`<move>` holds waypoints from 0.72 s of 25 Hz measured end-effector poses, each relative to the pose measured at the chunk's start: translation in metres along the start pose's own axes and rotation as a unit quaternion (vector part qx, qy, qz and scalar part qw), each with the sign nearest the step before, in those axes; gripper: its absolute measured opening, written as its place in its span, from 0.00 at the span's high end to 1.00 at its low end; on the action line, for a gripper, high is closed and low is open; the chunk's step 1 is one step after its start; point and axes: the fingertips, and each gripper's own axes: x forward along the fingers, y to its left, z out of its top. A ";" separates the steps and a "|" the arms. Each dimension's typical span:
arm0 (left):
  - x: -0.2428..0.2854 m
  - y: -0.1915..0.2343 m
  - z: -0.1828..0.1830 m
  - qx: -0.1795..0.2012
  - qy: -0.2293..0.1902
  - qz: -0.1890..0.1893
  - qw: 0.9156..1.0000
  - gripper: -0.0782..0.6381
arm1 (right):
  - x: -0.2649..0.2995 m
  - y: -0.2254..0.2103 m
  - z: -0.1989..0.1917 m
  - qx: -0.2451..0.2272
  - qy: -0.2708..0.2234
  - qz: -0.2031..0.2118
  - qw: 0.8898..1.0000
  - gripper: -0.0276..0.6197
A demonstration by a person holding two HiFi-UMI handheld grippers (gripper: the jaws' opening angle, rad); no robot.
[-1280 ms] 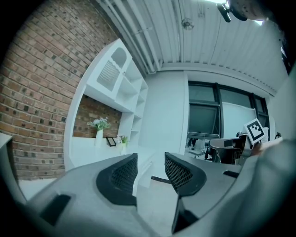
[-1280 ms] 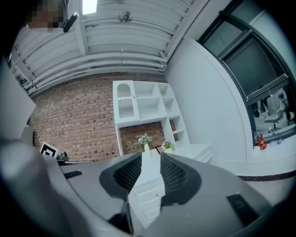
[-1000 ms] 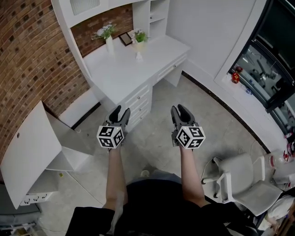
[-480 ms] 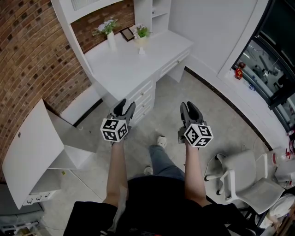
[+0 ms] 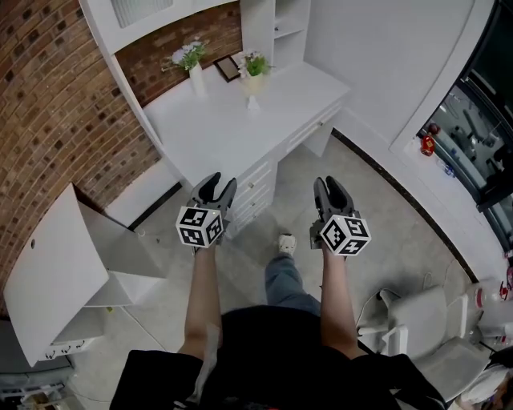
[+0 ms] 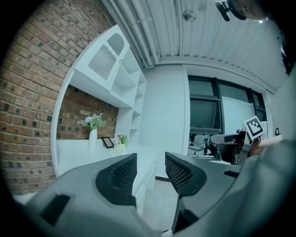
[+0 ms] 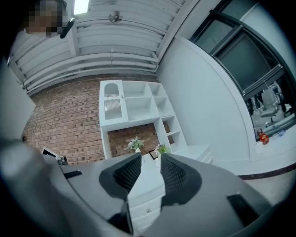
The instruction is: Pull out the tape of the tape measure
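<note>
Holding a grey two-jaw gripper in each hand, the person stands on a pale tiled floor [image 5: 377, 232] facing a white desk with a hutch, set against a red brick wall [image 5: 48, 104]. The left gripper [image 5: 218, 186] hovers over the desk's front corner, and its black ribbed fingers [image 6: 121, 173] stand apart with only the desk edge and floor showing in the gap. The right gripper [image 5: 329, 186] hangs level beside it, over the floor, and its fingers [image 7: 173, 172] are parted too, gripping nothing; the white tabletop [image 5: 232, 128] and a closed drawer front [image 5: 255, 186] with a small knob show between them. At the back of the tabletop a tall white vase [image 5: 197, 80] holds a spray of pale flowers and leaves, and a small cream footed pot [image 5: 254, 80] holds a green plant. A dark picture frame [image 5: 228, 69] leans between the two. Open white cubbies [image 5: 288, 20] rise at the right end of the hutch; what they hold is too small to tell. A white panel [image 5: 48, 272] leans at the left, and a white swivel chair [image 5: 417, 320] stands at the lower right. No view lets me tell where the tape measure lies.
</note>
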 end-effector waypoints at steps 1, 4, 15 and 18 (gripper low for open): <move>0.012 0.008 -0.002 -0.001 0.001 0.003 1.000 0.67 | 0.016 -0.006 -0.001 0.000 0.001 0.003 1.000 0.79; 0.047 0.031 -0.009 -0.007 0.003 0.016 1.000 0.67 | 0.063 -0.023 -0.006 -0.001 0.009 0.015 1.000 0.79; 0.200 0.116 0.001 -0.036 0.027 0.084 0.995 0.67 | 0.265 -0.094 0.007 -0.001 0.069 0.077 0.995 0.79; 0.242 0.138 -0.003 -0.048 0.035 0.096 0.994 0.67 | 0.315 -0.109 0.003 -0.001 0.083 0.094 0.992 0.79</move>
